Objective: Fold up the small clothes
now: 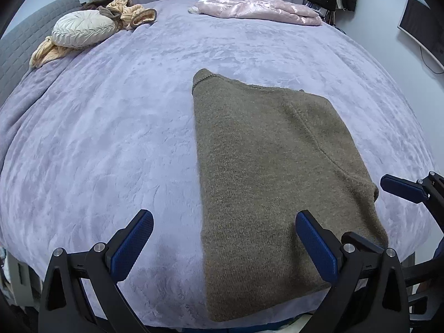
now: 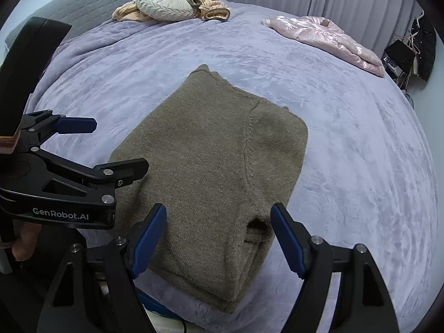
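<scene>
Tongs, both pairs: left tongs and right tongs gape wide, holding nothing, above folded olive sweater lying mid-bed, pink jacket at 1 o'clock.

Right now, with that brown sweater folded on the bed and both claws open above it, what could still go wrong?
The olive sweater lies near the bed's front edge; a nudge might slide it off. Its tucked sleeve end sits loosely at the side, so lifting it could undo the fold. The left gripper and right gripper hover close together and might bump each other.
</scene>
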A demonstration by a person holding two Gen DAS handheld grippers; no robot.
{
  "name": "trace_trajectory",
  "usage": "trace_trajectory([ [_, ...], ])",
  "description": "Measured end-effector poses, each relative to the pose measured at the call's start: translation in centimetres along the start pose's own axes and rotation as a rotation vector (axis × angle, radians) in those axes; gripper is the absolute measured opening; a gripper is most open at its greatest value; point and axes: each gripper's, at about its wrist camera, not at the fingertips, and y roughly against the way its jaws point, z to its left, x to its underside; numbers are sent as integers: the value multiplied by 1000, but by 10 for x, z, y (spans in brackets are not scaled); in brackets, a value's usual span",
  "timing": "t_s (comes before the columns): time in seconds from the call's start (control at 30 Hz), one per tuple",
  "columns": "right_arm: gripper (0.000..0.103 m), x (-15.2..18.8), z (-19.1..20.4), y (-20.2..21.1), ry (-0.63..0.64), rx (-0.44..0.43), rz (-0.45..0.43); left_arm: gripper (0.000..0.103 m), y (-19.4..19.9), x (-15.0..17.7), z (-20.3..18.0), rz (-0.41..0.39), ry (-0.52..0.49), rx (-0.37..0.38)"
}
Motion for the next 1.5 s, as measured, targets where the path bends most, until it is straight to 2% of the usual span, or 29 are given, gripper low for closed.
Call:
trace_trajectory([
  [0.07,80,1,1,-1,0,10,8,103,3,4,4,-26,42,3],
  [0.13,80,1,1,-1,-2,12,13,103,7,6,6,-59,71,-34],
  [0.33,80,0,-2,1,-19,3,9,103,4,4,6,-28,48,-85],
  [0.47,80,-1,-2,0,-20,11,13,103,9,4,6,-38,51,-61],
  [1.5,80,-3,6,-3,-3,15,14,103,4,9,10,-8,59,-72],
])
